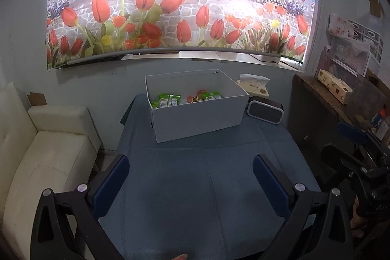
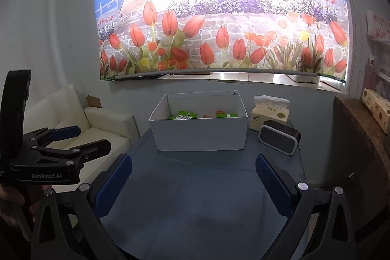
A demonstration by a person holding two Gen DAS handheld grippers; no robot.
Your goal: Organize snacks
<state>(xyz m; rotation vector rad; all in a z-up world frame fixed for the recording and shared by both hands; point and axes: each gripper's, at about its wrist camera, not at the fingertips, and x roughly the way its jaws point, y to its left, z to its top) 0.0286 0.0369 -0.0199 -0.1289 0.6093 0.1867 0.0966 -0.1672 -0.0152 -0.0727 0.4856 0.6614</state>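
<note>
A white open box (image 1: 197, 117) stands at the far side of the blue-covered table (image 1: 195, 177); it also shows in the right wrist view (image 2: 198, 133). Inside lie green snack packets (image 1: 168, 99) (image 2: 182, 116) and orange-red ones (image 1: 197, 95) (image 2: 220, 112). My left gripper (image 1: 191, 180) is open and empty, held above the table in front of the box. My right gripper (image 2: 193, 183) is open and empty, also in front of the box. The left gripper also shows at the left edge of the right wrist view (image 2: 85, 138).
A dark speaker (image 2: 279, 139) and a tissue pack (image 2: 270, 113) sit right of the box. A white sofa (image 1: 48, 152) stands left of the table. A wooden shelf (image 1: 324, 99) with boxes is on the right. A tulip mural covers the wall behind.
</note>
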